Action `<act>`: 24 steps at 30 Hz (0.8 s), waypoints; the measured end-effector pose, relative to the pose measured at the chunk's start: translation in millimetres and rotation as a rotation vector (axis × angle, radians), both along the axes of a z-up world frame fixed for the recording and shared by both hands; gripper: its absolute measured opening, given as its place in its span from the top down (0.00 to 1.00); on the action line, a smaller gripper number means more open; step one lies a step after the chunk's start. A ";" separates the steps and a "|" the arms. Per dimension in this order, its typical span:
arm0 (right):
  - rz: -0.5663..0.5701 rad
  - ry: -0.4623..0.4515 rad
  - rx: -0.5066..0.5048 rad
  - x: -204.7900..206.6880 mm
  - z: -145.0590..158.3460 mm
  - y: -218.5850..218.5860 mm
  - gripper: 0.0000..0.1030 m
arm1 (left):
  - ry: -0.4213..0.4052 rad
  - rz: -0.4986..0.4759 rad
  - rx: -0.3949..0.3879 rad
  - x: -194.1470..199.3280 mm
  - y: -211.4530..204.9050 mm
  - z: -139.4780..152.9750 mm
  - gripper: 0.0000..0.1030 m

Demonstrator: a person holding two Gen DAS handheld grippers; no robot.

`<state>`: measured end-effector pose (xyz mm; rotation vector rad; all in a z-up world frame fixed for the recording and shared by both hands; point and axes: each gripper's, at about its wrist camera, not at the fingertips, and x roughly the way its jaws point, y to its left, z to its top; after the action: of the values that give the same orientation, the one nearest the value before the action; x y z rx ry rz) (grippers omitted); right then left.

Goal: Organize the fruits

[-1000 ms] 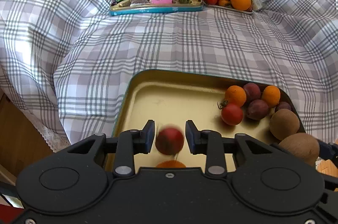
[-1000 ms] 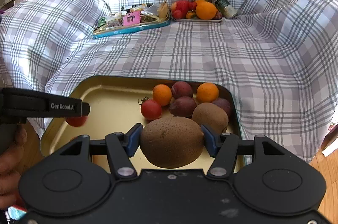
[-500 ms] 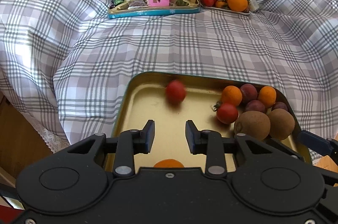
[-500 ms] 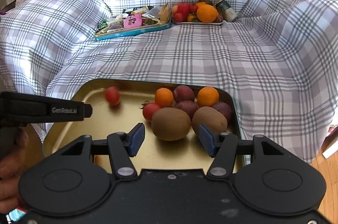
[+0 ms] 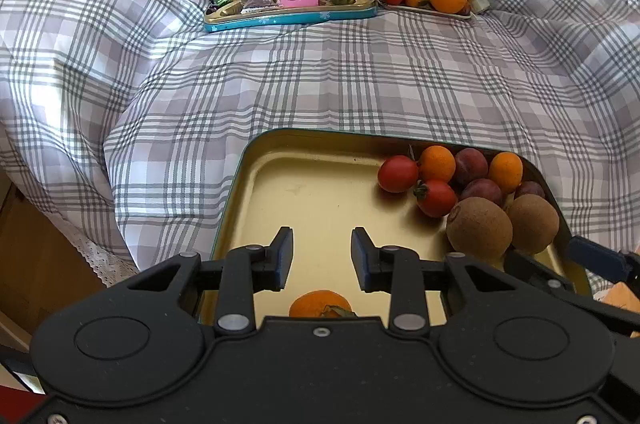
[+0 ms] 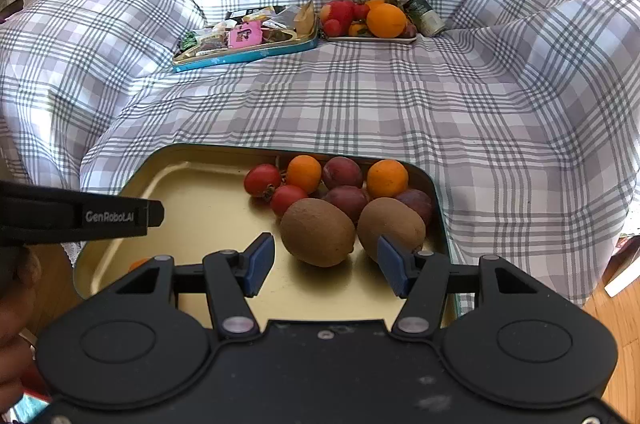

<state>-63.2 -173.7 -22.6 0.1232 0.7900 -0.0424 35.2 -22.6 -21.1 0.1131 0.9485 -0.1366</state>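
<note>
We are holding our left tongs (image 5: 321, 260) spread and gripping nothing over the gold-lined teal metal tray (image 5: 312, 191), and our right tongs (image 6: 326, 266) are gaping wide too, just in front of the two fuzzy brown kiwis (image 6: 318, 232). The red tomatoes (image 5: 398, 173), small oranges (image 5: 437, 163) and dark plums (image 5: 471, 161) are bunching in the tray's far right corner, touching. One lone orange (image 5: 320, 307) is sitting beneath our left tongs.

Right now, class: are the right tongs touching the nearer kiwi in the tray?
Apart. In the right wrist view the right tongs are open, and bare tray floor shows between each blue pad and the nearer kiwi.
</note>
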 end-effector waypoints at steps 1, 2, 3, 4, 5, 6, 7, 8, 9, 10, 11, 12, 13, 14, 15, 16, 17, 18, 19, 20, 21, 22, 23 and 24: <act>-0.002 0.001 0.001 0.3 0.3 -0.6 0.41 | 0.000 -0.004 0.004 -0.4 -0.1 0.2 0.59; -0.004 0.003 0.002 0.6 0.8 -1.6 0.41 | 0.000 -0.007 0.008 -0.5 -0.2 0.5 0.59; -0.006 0.004 0.004 0.9 1.2 -2.7 0.41 | -0.001 -0.008 0.011 -0.8 -0.2 1.0 0.59; -0.010 0.005 0.005 1.1 1.8 -4.0 0.41 | -0.003 -0.008 0.013 -0.9 -0.2 1.6 0.59; -0.014 0.005 0.005 1.2 2.1 -3.6 0.41 | -0.004 -0.008 0.014 -1.4 -0.1 2.1 0.59; -0.019 0.005 0.004 1.1 2.1 -3.7 0.41 | -0.005 -0.007 0.013 -2.3 -0.1 3.0 0.59; -0.022 0.007 0.002 1.2 1.9 -4.0 0.41 | -0.005 -0.008 0.013 -3.4 0.0 3.6 0.59; -0.025 0.010 0.001 1.3 1.6 -4.2 0.41 | -0.005 -0.010 0.013 -4.3 0.0 4.1 0.59; -0.026 0.012 0.001 1.0 1.2 -4.1 0.41 | -0.005 -0.012 0.012 -5.4 0.1 4.5 0.59; -0.026 0.015 0.000 0.7 0.7 -4.1 0.41 | -0.004 -0.014 0.013 -6.9 -0.3 4.9 0.59; -0.027 0.019 -0.002 0.5 0.4 -3.7 0.41 | -0.004 -0.017 0.012 -8.3 -0.5 5.2 0.59; -0.027 0.022 -0.005 0.1 -0.1 -3.7 0.41 | -0.004 -0.018 0.010 -9.4 -0.8 5.7 0.59; -0.026 0.023 -0.007 -0.7 -0.3 -3.5 0.41 | -0.003 -0.018 0.008 -10.3 -1.3 6.0 0.59; -0.028 0.027 -0.010 -1.1 -0.5 -3.2 0.41 | -0.002 -0.018 0.007 -11.4 -1.7 6.2 0.59; -0.028 0.029 -0.011 -1.4 -0.6 -3.1 0.41 | -0.001 -0.018 0.006 -12.4 -2.0 6.4 0.59; -0.027 0.030 -0.013 -1.7 -0.8 -2.9 0.41 | 0.000 -0.017 0.006 -12.9 -2.2 6.7 0.59; -0.027 0.030 -0.014 -2.0 -0.7 -2.6 0.41 | 0.000 -0.015 0.005 -13.2 -2.1 7.0 0.59; -0.028 0.030 -0.015 -2.4 -0.8 -2.6 0.41 | 0.000 -0.013 0.005 -14.1 -2.1 7.4 0.59; -0.028 0.031 -0.015 -2.6 -0.8 -2.5 0.41 | -0.001 -0.012 0.006 -14.7 -2.2 7.7 0.59; -0.028 0.031 -0.015 -2.7 -0.8 -2.4 0.41 | -0.003 -0.012 0.006 -15.5 -2.4 8.2 0.59; -0.028 0.031 -0.015 -2.7 -0.8 -2.4 0.41 | -0.006 -0.012 0.007 -16.3 -2.8 8.7 0.59; -0.028 0.031 -0.015 -2.8 -0.8 -2.4 0.41 | -0.008 -0.012 0.008 -17.0 -3.2 9.0 0.59; -0.028 0.031 -0.015 -2.9 -0.8 -2.4 0.41 | -0.010 -0.012 0.010 -17.6 -3.7 9.1 0.59; -0.028 0.031 -0.015 -2.7 -0.8 -2.5 0.41 | -0.011 -0.013 0.011 -18.1 -4.1 9.1 0.59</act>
<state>-65.9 -176.2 -23.4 0.1197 0.8189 -0.0767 17.1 -26.7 -11.9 0.1304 0.9377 -0.1427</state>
